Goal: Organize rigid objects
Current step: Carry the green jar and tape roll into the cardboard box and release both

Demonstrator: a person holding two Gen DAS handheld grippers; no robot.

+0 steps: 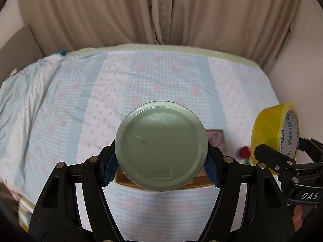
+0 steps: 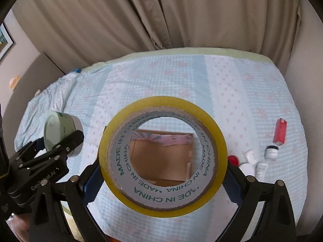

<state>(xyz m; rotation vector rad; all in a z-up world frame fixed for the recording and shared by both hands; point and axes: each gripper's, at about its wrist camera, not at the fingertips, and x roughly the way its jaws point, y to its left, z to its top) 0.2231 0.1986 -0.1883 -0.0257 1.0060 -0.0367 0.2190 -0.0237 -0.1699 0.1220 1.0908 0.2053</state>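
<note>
My left gripper (image 1: 161, 166) is shut on a round pale green tin (image 1: 161, 147) and holds it above the bed, its flat end facing the camera. The tin also shows in the right wrist view (image 2: 60, 129). My right gripper (image 2: 163, 179) is shut on a yellow roll of tape (image 2: 161, 111), printed MADE IN CHINA inside; the roll also shows in the left wrist view (image 1: 268, 129). An open cardboard box (image 2: 161, 157) lies on the bed, seen through the roll's hole and partly hidden behind the tin in the left wrist view (image 1: 217, 139).
The bed has a light blue checked cover (image 2: 232, 92). To the right lie a red carton (image 2: 280, 132), small white bottles (image 2: 260, 161) and a red cap (image 2: 233, 160). Beige curtains (image 1: 161, 10) hang behind the bed. A crumpled cloth (image 1: 26, 88) lies at the left.
</note>
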